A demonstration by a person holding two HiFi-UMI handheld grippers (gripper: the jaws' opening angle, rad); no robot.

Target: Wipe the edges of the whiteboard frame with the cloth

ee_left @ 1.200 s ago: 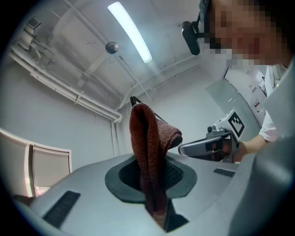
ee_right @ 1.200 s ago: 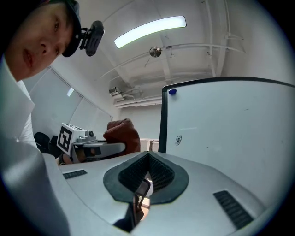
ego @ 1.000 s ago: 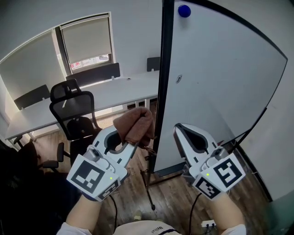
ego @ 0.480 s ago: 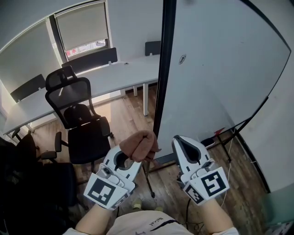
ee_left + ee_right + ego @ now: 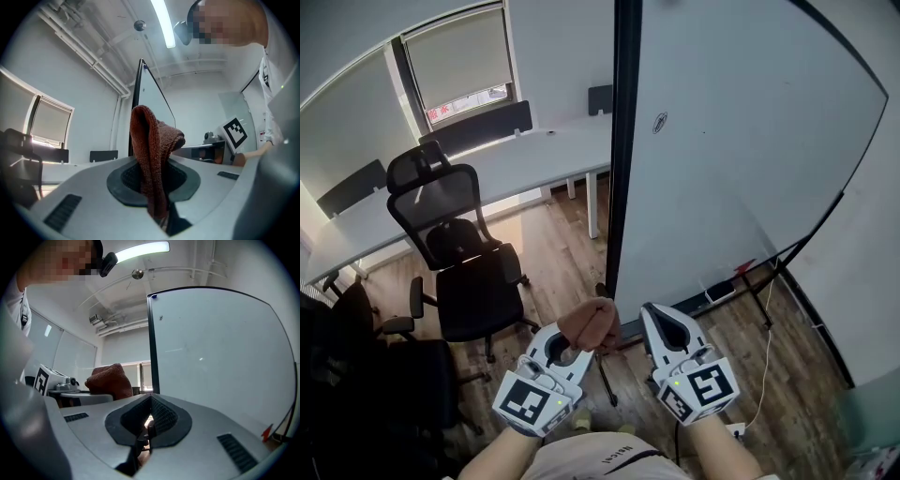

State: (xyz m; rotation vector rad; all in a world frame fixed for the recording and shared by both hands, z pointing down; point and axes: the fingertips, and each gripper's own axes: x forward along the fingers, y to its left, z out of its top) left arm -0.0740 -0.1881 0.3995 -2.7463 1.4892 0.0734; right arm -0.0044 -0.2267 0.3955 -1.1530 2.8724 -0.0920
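Two grippers down low: your left gripper pinches the brown cloth near the whiteboard frame's foot, your right gripper is closed empty, so I'd guess you're lining up a wipe, and next it's press the cloth onto the edge and slide.

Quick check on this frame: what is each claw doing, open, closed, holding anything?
Left claw: closed on the brown cloth.
Right claw: closed, nothing between its jaws.
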